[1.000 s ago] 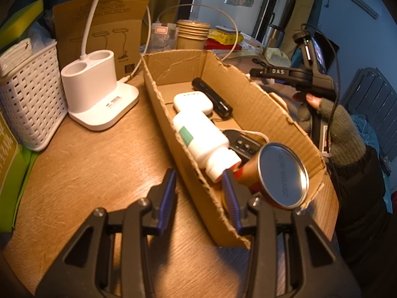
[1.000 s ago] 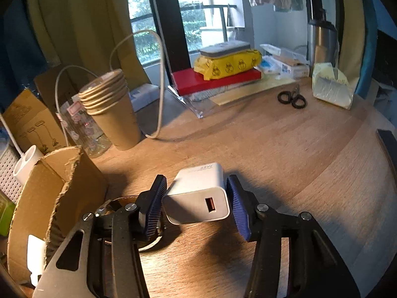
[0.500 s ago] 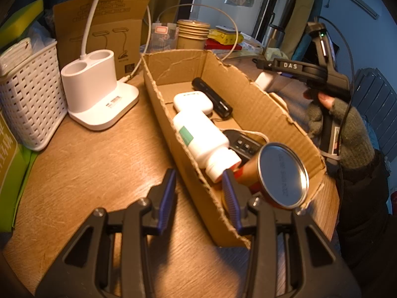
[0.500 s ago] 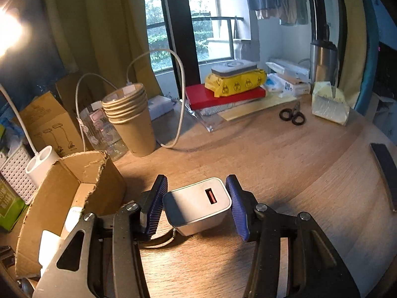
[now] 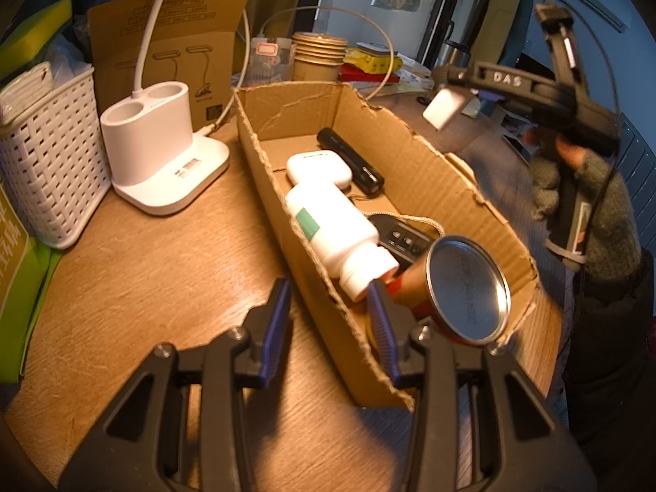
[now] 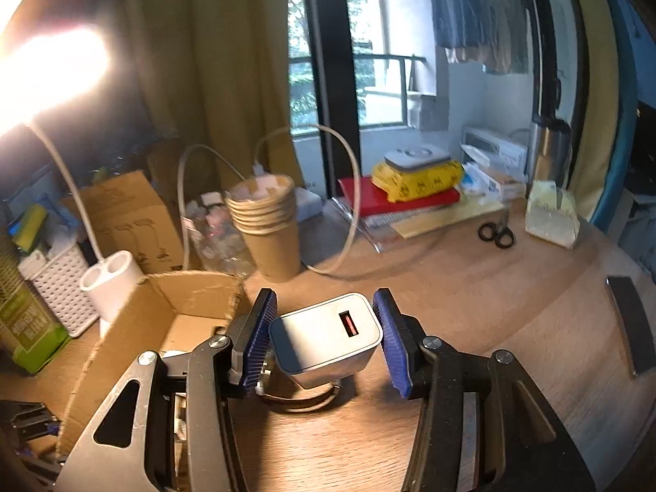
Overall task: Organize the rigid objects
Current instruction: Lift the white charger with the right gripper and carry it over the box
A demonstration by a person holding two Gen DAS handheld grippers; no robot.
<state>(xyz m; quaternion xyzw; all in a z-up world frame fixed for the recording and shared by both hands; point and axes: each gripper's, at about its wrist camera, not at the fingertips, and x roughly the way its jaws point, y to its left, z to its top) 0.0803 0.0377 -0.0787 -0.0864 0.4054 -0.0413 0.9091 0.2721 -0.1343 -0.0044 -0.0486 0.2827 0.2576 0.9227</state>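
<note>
The right gripper (image 6: pixel 326 338) clamps a white charger (image 6: pixel 328 338) above the bench (image 6: pixel 492 307), beside the cardboard box (image 5: pixel 459 188). The left gripper (image 5: pixel 330 320) straddles the box wall, fingers apart.

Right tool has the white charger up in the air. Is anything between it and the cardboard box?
Only the box's own torn side wall. The white charger hangs in the right tool outside and above that wall. The cardboard box is open-topped, its far end floor bare.
</note>
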